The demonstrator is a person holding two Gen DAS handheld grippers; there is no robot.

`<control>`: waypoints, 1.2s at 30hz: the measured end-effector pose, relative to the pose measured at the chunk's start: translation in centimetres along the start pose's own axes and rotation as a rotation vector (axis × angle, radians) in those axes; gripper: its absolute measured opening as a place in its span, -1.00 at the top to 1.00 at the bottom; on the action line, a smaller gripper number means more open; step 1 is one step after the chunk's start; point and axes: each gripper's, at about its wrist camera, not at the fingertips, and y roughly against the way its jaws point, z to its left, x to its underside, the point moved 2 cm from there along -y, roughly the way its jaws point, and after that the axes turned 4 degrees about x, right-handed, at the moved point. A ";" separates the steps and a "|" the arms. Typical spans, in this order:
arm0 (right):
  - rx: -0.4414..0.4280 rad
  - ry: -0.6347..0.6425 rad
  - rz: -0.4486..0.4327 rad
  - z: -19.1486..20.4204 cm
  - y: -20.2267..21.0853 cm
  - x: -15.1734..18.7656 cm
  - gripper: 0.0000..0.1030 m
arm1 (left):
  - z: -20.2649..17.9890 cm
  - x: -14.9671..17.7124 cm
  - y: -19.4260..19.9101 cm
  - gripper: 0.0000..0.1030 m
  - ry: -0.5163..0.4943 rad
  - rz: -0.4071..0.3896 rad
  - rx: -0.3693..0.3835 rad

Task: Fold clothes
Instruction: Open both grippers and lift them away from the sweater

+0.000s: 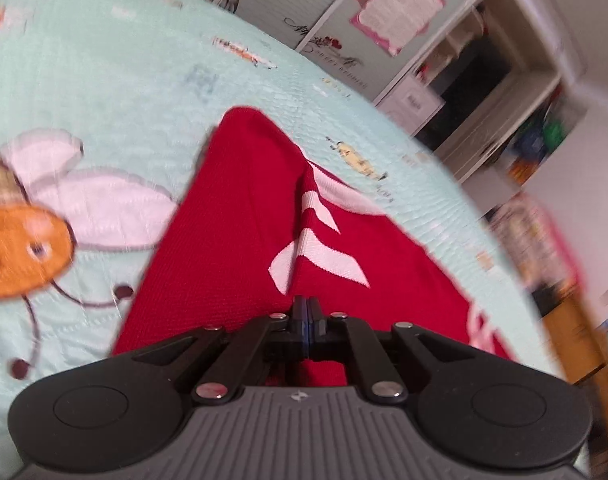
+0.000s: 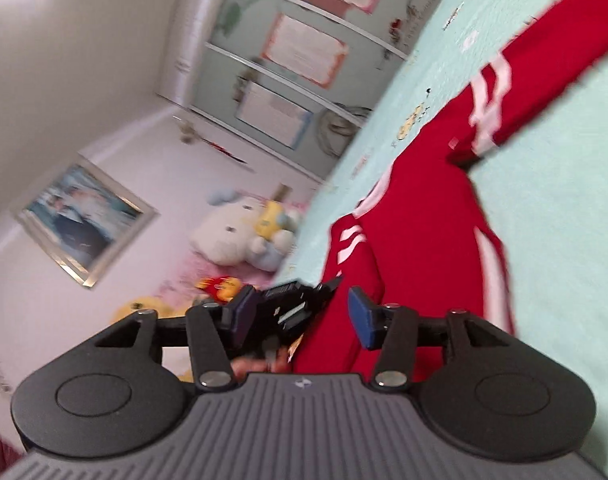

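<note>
Left wrist view: the left gripper [image 1: 308, 305] has its jaws pressed together on a fold of a red garment [image 1: 239, 216], pinching the knit fabric at the near edge. The garment, red with white stripes [image 1: 324, 264], stretches away from the jaws across a pale mint bedspread [image 1: 103, 60] and tapers to a rounded end near the middle of the bed. A large cartoon bee [image 1: 27, 216] with white wings is printed on the bedspread to the left of the garment. Beyond the bed stands a wardrobe [image 1: 304, 8] with pink-bordered posters [image 1: 396, 12] on its doors, and open shelves [image 1: 492, 80] beside it. The picture is blurred.

Right wrist view: the camera is steeply tilted. The right gripper [image 2: 301, 316] has its jaws spread wide with nothing between them; its blue fingertips [image 2: 362, 316] stand apart just in front of the red garment, which lies spread on the bedspread with one striped sleeve [image 2: 544, 68] reaching toward the upper right. The other gripper shows as a dark shape between the open jaws, at the garment's edge. Past the bed are plush toys [image 2: 243, 236] against the wall and a framed picture [image 2: 83, 220] hanging above them.
</note>
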 end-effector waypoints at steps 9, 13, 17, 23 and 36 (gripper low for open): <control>-0.155 -0.193 -0.051 -2.7 1.7 -0.6 -0.16 | -5.0 5.8 7.3 0.42 -0.156 0.044 0.003; -0.146 -0.158 -0.033 -2.0 1.6 -0.9 -0.20 | -3.3 8.7 6.2 0.40 -0.173 0.080 -0.086; -0.153 -0.174 -0.060 -2.2 2.7 -1.3 -0.24 | -4.6 7.1 5.8 0.46 -0.127 0.147 -0.172; -0.138 -0.255 -0.227 -3.6 5.8 -2.8 -0.25 | -9.5 9.4 6.1 -0.24 -0.327 0.220 -0.220; 0.316 -0.103 -0.704 -2.8 13.9 -4.1 -0.33 | -21.5 13.8 4.2 0.00 -0.646 0.294 -0.102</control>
